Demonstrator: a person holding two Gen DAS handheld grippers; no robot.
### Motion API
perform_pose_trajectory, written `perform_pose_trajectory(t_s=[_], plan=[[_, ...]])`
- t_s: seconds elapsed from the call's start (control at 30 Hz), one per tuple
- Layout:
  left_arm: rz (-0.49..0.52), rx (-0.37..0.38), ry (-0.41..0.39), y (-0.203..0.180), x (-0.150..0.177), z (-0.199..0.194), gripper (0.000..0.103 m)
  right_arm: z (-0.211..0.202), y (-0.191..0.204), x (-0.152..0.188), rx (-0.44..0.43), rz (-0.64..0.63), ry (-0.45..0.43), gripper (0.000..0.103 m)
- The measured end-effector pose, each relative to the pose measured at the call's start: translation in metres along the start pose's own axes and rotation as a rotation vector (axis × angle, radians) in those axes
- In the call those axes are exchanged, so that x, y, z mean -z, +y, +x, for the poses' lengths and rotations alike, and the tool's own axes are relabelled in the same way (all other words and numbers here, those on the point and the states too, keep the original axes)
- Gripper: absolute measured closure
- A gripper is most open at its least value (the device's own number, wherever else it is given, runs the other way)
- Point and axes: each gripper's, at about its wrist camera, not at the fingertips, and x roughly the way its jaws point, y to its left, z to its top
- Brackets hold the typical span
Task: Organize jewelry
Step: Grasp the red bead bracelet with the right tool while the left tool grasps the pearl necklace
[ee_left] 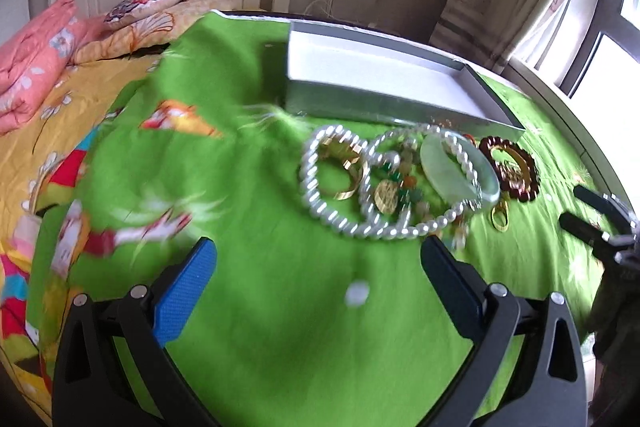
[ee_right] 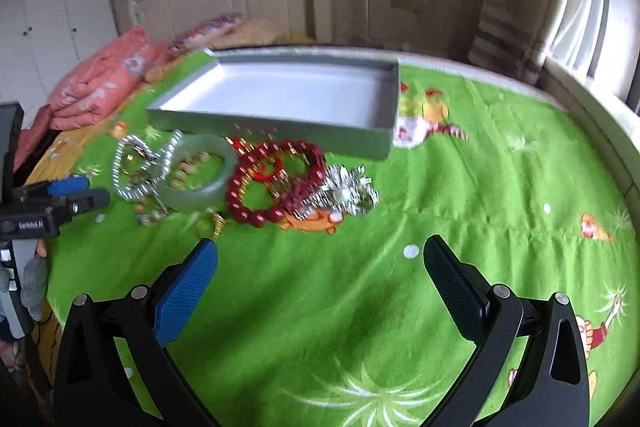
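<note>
While both cameras look across the same green cloth (ee_left: 280, 307) toward the grey tray (ee_left: 400, 107), each catches jewelry the other misses. Only the left wrist view gives a clear sight of the pearl necklace (ee_left: 344, 223) looped in two rings, with a gold bangle (ee_left: 352, 183) inside one loop and a gold coin pendant (ee_left: 386, 197) among small coloured beads in the other. Only the right wrist view shows the dark red bead bracelet (ee_right: 256, 213) and, further from the pearls, the silver flower brooch (ee_right: 348, 193) with a pearl at its centre.

All the pieces lie in a loose heap on the cloth just in front of the tray's near wall, none inside it; the tray's white floor is bare. A pale green jade bangle (ee_left: 460, 167) lies flat, partly over the pearls. Beside it, away from the pearls, is a dark red scalloped ornament (ee_left: 510, 167) with gold inside, and a small gold ring (ee_left: 500, 217) lies on the cloth nearer the cameras than the heap. Both views are blurred, so finer detail is unclear.

Nearer than the heap, the left gripper (ee_left: 320, 259) hovers over the cloth with its jaws spread wide and nothing between them, pointing at the pearls. Over open cloth to the brooch's side of the heap, the right gripper (ee_right: 320, 259) is likewise wide apart and empty.
</note>
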Motion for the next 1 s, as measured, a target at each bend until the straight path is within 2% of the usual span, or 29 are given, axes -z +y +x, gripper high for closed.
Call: perform_pose_trajectory(t_s=[0.1,0.13,0.2,0.27,0.43,0.6,0.67,0.77,0.87,1.0], plan=[[-0.002,0.024,-0.035,0.006,0.017,-0.018,0.003,-0.002,0.004,-0.007,-0.075,0.023,-0.004,0.011],[0.002,0.024,-0.047,0.005,0.02,-0.021,0.003,0.002,0.003,-0.009,-0.121,0.048,0.016,0.021],[0.02,0.018,-0.081,0.003,0.027,-0.032,0.003,0.012,0.001,-0.008,-0.176,0.102,0.061,0.03],[0.047,0.009,-0.11,-0.003,0.031,-0.041,0.006,0.019,-0.003,-0.005,-0.187,0.16,0.082,0.04],[0.072,0.024,-0.125,-0.013,0.032,-0.047,0.014,0.028,-0.015,-0.009,-0.222,0.285,0.067,0.048],[0.098,0.04,-0.137,-0.023,0.03,-0.047,0.021,0.045,-0.012,-0.015,-0.202,0.314,0.104,0.055],[0.107,0.056,-0.14,-0.026,0.028,-0.048,0.026,0.05,-0.013,-0.014,-0.195,0.327,0.116,0.066],[0.125,0.059,-0.139,-0.03,0.024,-0.047,0.028,0.047,-0.014,-0.013,-0.198,0.332,0.087,0.083],[0.152,0.08,-0.129,-0.037,0.018,-0.044,0.039,0.036,-0.013,-0.011,-0.227,0.318,0.03,0.087],[0.168,0.139,-0.114,-0.048,0.007,-0.039,0.041,0.023,-0.008,-0.01,-0.257,0.275,-0.024,0.088]])
